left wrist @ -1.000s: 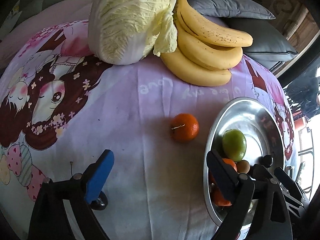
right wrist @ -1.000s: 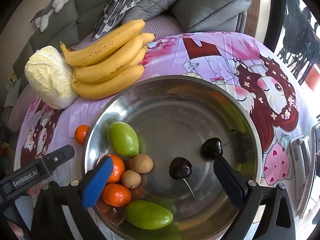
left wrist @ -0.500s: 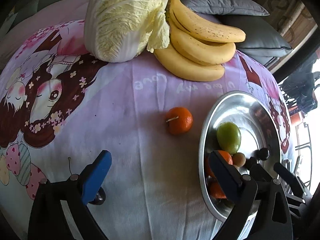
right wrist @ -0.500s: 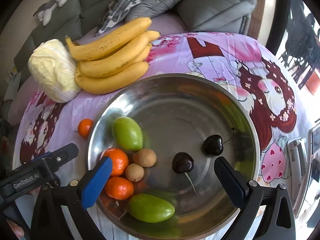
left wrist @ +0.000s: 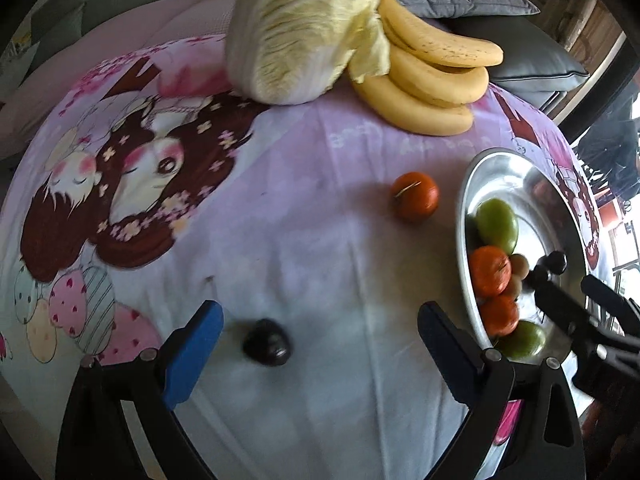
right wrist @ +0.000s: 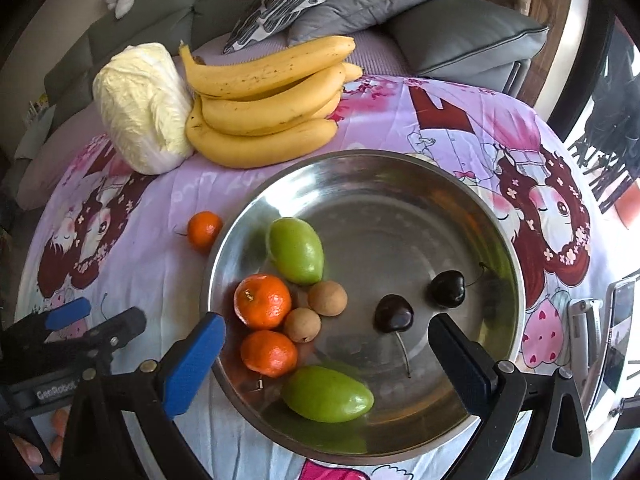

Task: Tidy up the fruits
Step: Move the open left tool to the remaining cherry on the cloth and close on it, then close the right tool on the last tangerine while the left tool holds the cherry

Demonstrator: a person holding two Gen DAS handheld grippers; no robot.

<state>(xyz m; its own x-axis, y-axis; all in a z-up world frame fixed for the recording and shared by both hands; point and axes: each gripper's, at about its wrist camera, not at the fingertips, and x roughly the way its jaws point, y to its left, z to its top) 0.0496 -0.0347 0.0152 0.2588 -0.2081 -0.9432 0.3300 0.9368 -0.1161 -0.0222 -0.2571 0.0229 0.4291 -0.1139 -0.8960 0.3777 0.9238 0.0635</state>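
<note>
**Fruit in the Pan, One Cherry Left on the Cloth**

Seen only from the left wrist: a dark cherry (left wrist: 267,343) lying on the cartoon cloth (left wrist: 280,208), between the wide-open fingers of the left gripper (left wrist: 320,336), closer to the blue finger (left wrist: 192,352). Hidden from the right wrist view.

Seen best from the right wrist: the whole steel pan (right wrist: 400,168) under the right gripper (right wrist: 326,354), jaws spread wide, gripping nothing. Inside the pan: two green mangoes (right wrist: 296,250), two tangerines (right wrist: 262,300), two longans (right wrist: 327,298) and two cherries (right wrist: 394,314). Only a slice of that pan in the left view.

Changed since half a second ago: cherry on the cloth now fully out from behind the blue finger, and nearer the middle of the gap.

One more tangerine (left wrist: 415,197) alone on the cloth, just beside the pan rim, well ahead of the left gripper. Bananas (right wrist: 264,108) and napa cabbage (right wrist: 142,108) touching, at the far edge.
</note>
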